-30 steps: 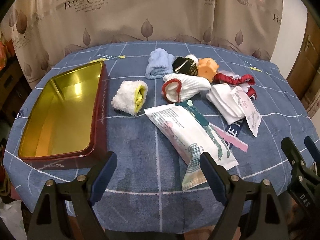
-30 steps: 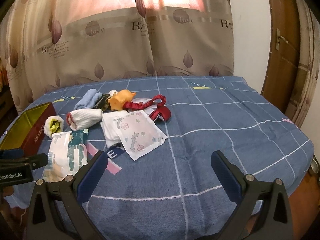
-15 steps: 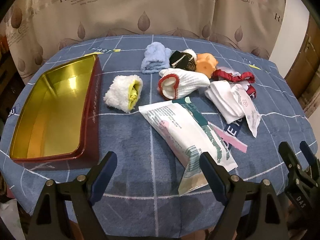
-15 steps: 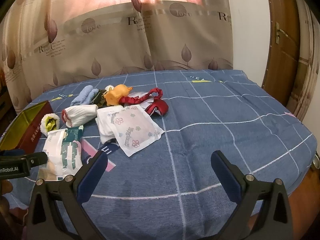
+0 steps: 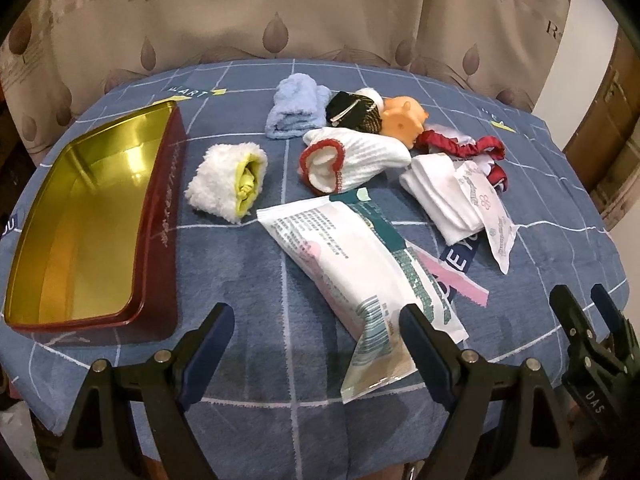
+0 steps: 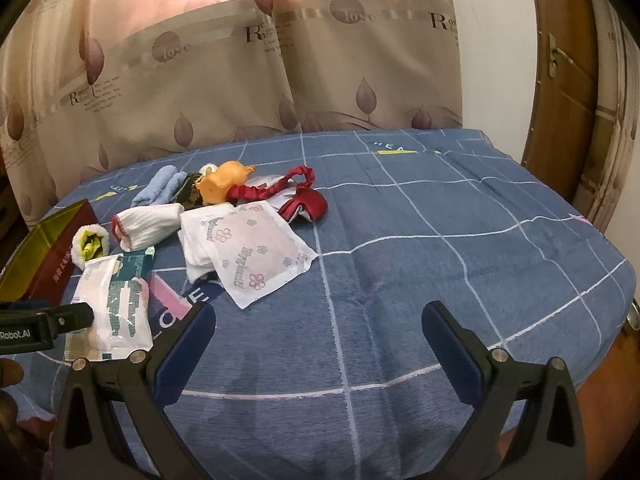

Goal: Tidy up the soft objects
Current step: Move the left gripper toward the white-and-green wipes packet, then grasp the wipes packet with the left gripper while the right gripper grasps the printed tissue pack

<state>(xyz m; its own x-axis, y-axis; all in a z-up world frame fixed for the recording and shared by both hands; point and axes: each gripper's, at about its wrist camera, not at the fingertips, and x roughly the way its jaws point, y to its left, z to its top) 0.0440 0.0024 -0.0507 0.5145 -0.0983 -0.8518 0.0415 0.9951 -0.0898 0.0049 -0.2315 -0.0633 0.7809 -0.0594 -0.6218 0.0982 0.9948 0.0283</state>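
Note:
A red tin with a gold inside sits empty at the left of the blue checked cloth. Soft things lie in a loose heap: a white-and-yellow fluffy roll, a light blue towel roll, a white sock with red trim, an orange toy, a red scrunchie band, folded white cloth and a tissue pack. My left gripper is open and empty, just in front of the tissue pack. My right gripper is open and empty, in front of a flower-printed pad.
A dark hair item lies beside the orange toy. A leaf-print curtain hangs behind the table. A wooden door stands at the right. The table's right half is bare blue cloth.
Both grippers have moved forward over the table, closer to the heap. Both stay open. Nothing on the table has moved.

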